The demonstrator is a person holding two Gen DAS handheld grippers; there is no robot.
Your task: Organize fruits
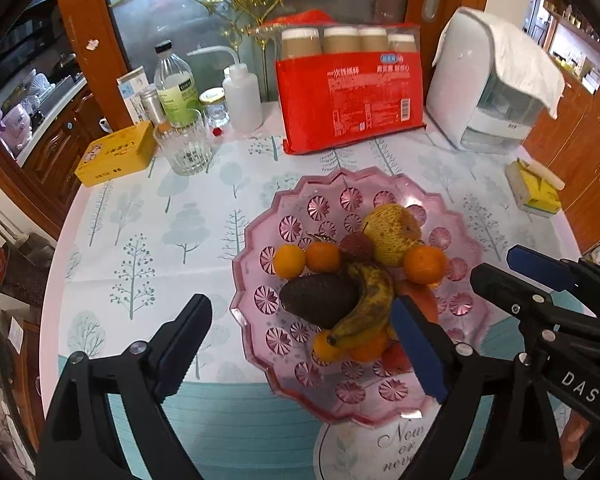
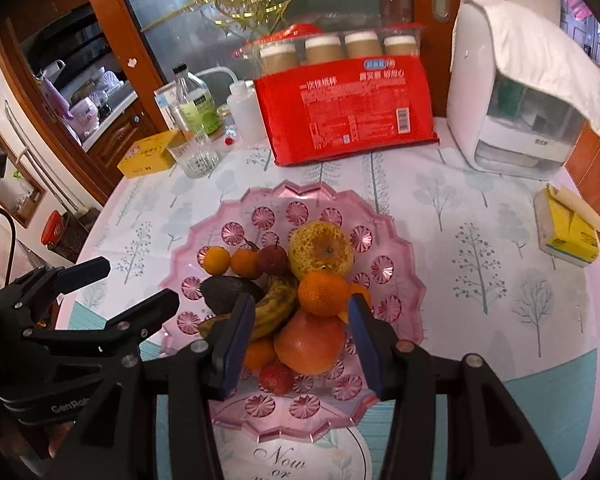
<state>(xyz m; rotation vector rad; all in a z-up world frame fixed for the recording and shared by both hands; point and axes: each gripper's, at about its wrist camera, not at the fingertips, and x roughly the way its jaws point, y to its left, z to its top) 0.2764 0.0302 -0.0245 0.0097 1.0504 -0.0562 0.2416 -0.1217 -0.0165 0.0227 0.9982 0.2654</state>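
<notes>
A pink glass fruit plate (image 1: 300, 200) (image 2: 236, 216) sits on the table and holds a pile of fruit: a spotted banana (image 1: 370, 308) (image 2: 276, 304), a dark avocado (image 1: 318, 298) (image 2: 224, 292), a yellow pear (image 1: 392, 232) (image 2: 320, 250), several oranges (image 1: 424, 264) (image 2: 322, 294), a red apple (image 2: 310, 342) and lychees (image 1: 356, 246) (image 2: 276, 378). My left gripper (image 1: 300, 344) is open and empty, above the plate's near left side. My right gripper (image 2: 300, 340) is open and empty, its fingers on either side of the apple and not touching it. Each gripper shows in the other's view.
At the back stand a red pack of paper cups (image 1: 352, 96), a white dispenser under a cloth (image 1: 496, 84), a glass tumbler (image 1: 184, 144), bottles (image 1: 176, 84) and a yellow tin (image 1: 116, 154). A yellow tissue pack (image 2: 568, 228) lies at the right edge.
</notes>
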